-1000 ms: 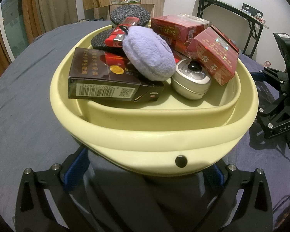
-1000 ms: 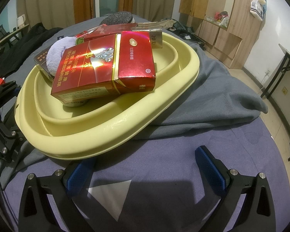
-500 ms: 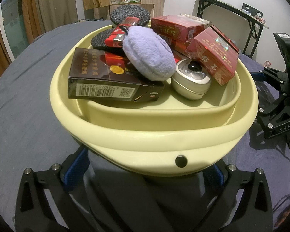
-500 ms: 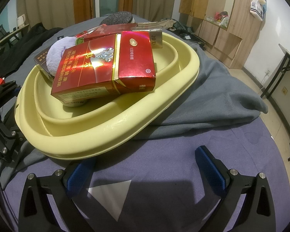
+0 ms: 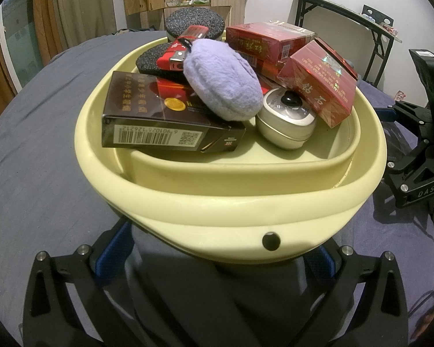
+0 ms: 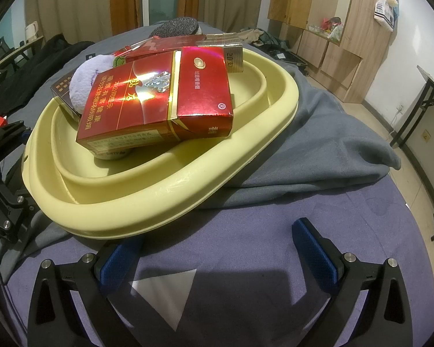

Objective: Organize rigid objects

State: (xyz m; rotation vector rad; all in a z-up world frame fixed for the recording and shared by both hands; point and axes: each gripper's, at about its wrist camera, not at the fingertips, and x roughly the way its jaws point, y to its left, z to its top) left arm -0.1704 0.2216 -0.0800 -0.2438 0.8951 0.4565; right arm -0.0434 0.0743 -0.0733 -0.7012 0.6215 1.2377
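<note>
A pale yellow basin [image 5: 246, 202] [image 6: 159, 211] sits on cloth and is piled with things. In the left wrist view I see a brown box [image 5: 159, 115], a purple puff [image 5: 222, 84], a silver tin [image 5: 286, 124], a red lighter [image 5: 182, 49], two dark sponge pads [image 5: 195, 24] and red boxes [image 5: 321, 84]. In the right wrist view the top red box [image 6: 159, 98] hides most of the pile. My left gripper [image 5: 217, 260] is open, its fingers spread low under the basin's near rim. My right gripper [image 6: 217, 256] is open and holds nothing, just short of the rim.
A grey blanket [image 6: 318, 144] is bunched under the basin's far side, on a purple cloth [image 6: 246, 245]. A black-legged table [image 5: 341, 14] and wooden cabinets [image 6: 318, 14] stand behind. The body of each gripper shows at the other view's edge.
</note>
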